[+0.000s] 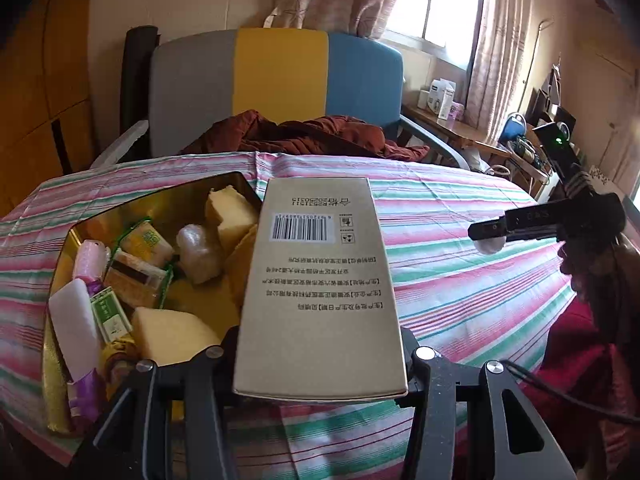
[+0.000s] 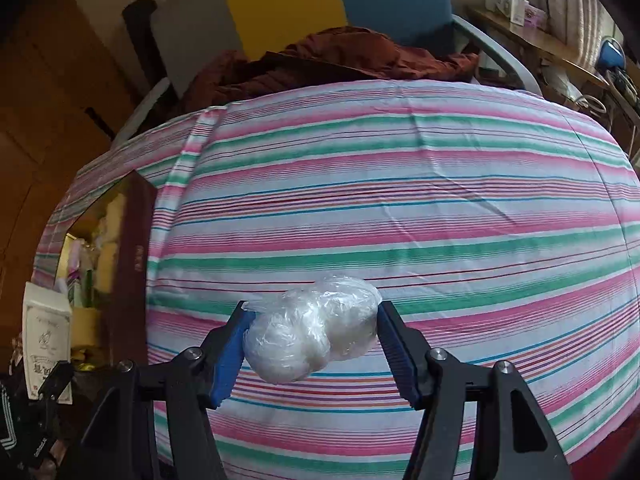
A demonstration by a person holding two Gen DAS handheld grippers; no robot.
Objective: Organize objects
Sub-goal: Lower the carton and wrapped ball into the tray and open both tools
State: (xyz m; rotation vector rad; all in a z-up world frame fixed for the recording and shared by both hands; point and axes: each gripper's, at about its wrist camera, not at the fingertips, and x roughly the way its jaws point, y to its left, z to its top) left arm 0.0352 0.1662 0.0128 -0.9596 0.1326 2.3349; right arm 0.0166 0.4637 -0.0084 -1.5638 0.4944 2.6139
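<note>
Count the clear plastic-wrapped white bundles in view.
2. One plastic-wrapped white bundle is clamped in the right gripper above the striped tablecloth. The other lies inside the gold-lined box among other packets. More could be buried there.

Tricolor chair (image 1: 276, 80), curtained bright window (image 1: 436, 4)

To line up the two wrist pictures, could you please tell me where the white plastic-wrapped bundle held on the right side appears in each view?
Left wrist view: the white plastic-wrapped bundle shows small at the right edge, under the dark tip of the right claw.
Right wrist view: it sits at lower centre, pinched between the blue pads.
Shared landmark: the pink, green and white striped tablecloth.
</note>
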